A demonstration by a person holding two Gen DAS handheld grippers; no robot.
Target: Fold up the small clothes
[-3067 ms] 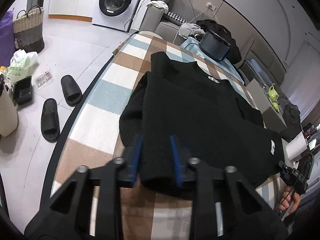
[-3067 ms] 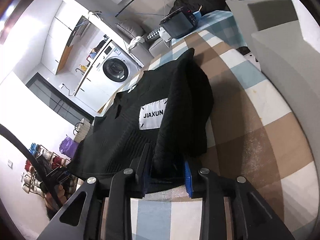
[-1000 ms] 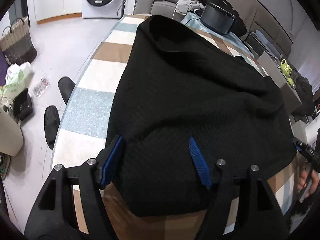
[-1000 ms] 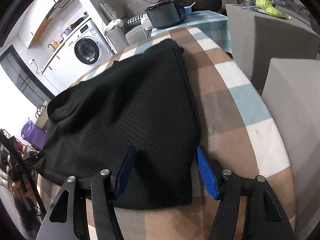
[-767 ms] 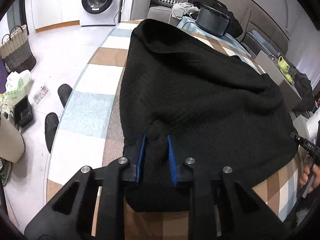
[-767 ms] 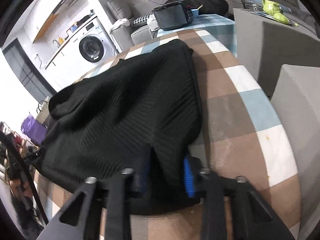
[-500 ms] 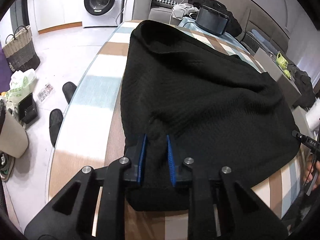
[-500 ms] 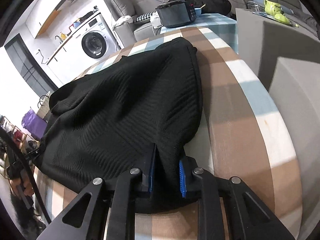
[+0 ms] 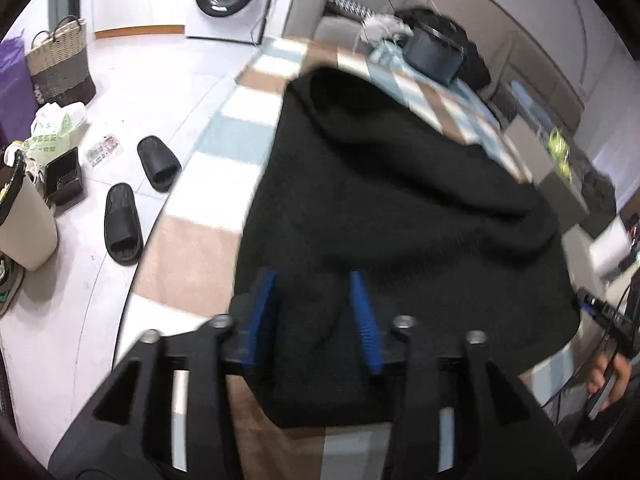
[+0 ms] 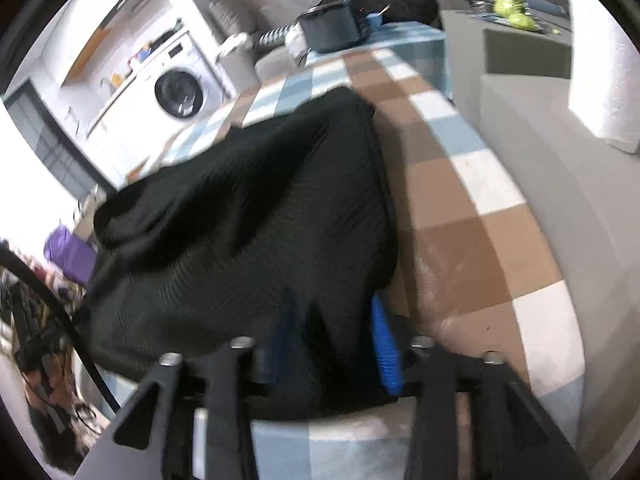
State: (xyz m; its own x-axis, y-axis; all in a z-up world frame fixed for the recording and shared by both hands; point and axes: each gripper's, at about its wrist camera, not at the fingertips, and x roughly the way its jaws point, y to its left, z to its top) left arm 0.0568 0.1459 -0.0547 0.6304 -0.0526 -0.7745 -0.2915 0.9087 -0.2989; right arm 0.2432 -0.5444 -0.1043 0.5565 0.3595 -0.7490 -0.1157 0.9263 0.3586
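Observation:
A black knit sweater (image 9: 400, 200) lies folded in a soft heap on the checked tablecloth of the table (image 9: 192, 248). Its near edge sits low between the blue pads of my left gripper (image 9: 314, 316), whose jaws are opening and stand apart from the cloth. In the right wrist view the same sweater (image 10: 260, 208) reaches down to my right gripper (image 10: 332, 344). Those jaws are opening too, with a ridge of knit lying loosely between them. The table (image 10: 460, 208) shows bare checks to the right of the sweater. Both pictures are blurred by motion.
Two black slippers (image 9: 120, 224) lie on the floor left of the table, near a white bin (image 9: 24, 224) and a woven basket (image 9: 60, 64). A black box (image 10: 332, 28) stands at the table's far end. Grey blocks (image 10: 540, 128) flank the right side. A person's hand (image 9: 608, 372) shows at far right.
Both grippers stood wide over the sweater's near edge, then shut on it. Now their jaws have parted again and both have drawn back toward the near side.

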